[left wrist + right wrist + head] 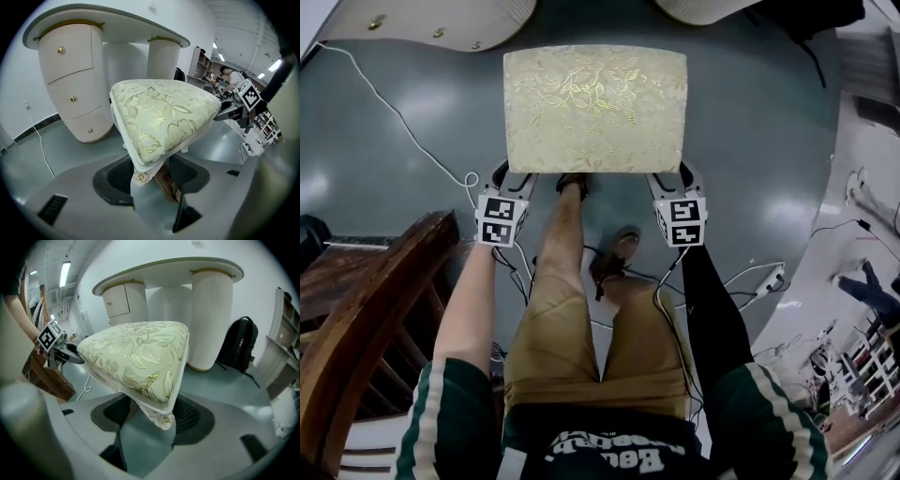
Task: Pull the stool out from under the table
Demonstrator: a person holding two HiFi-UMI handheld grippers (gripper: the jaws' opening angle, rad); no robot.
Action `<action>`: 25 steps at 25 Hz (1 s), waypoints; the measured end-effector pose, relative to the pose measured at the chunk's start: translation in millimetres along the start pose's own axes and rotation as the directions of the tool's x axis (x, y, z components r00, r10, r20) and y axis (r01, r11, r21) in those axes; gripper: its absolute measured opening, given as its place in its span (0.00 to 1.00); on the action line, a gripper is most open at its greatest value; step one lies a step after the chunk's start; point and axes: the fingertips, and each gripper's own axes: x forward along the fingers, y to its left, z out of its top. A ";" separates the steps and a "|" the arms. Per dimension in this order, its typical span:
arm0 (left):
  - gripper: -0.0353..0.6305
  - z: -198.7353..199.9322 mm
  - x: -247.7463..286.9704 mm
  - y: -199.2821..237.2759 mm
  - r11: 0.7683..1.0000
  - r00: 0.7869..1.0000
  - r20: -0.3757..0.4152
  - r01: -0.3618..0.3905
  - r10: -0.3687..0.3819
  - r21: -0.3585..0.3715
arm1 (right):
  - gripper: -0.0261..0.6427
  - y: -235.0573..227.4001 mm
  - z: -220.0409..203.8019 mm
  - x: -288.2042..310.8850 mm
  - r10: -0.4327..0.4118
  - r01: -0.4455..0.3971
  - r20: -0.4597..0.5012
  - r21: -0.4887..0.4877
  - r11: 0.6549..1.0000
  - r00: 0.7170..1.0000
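Observation:
The stool (595, 108) has a cream cushion with a gold floral pattern and stands on the grey floor, just in front of the white table (422, 23). My left gripper (514, 178) is shut on the stool's near left corner (140, 161), with the corner wedged between its jaws. My right gripper (672, 178) grips the near right corner (161, 411) in the same way. Each gripper view shows the cushion (159, 117) (140, 357) filling the middle, with the table (108, 23) (168, 273) behind it. The stool's legs are mostly hidden.
A dark wooden chair (375, 300) stands close on the left. My feet in sandals (614, 253) are on the floor just behind the stool. A white cable (403, 122) and a power strip (766, 278) lie on the floor. A black backpack (241, 343) leans by the table's right pedestal.

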 end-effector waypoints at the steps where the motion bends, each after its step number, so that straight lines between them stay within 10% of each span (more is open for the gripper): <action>1: 0.44 -3.6 -3.9 -3.4 1.000 1.000 -0.005 0.003 -0.003 0.001 | 0.47 2.6 -3.9 -3.8 0.001 -0.001 -0.006 0.001 1.000 1.000; 16: 0.46 10.2 -59.4 -5.6 0.991 0.990 -0.055 -0.132 0.133 0.023 | 0.55 3.8 1.2 -74.2 -0.062 0.068 -0.048 0.138 0.988 0.997; 25: 0.46 126.4 -171.7 -54.5 0.981 0.970 0.154 -0.191 0.186 0.018 | 0.54 -1.3 113.5 -208.6 -0.088 0.059 0.206 0.142 0.988 0.975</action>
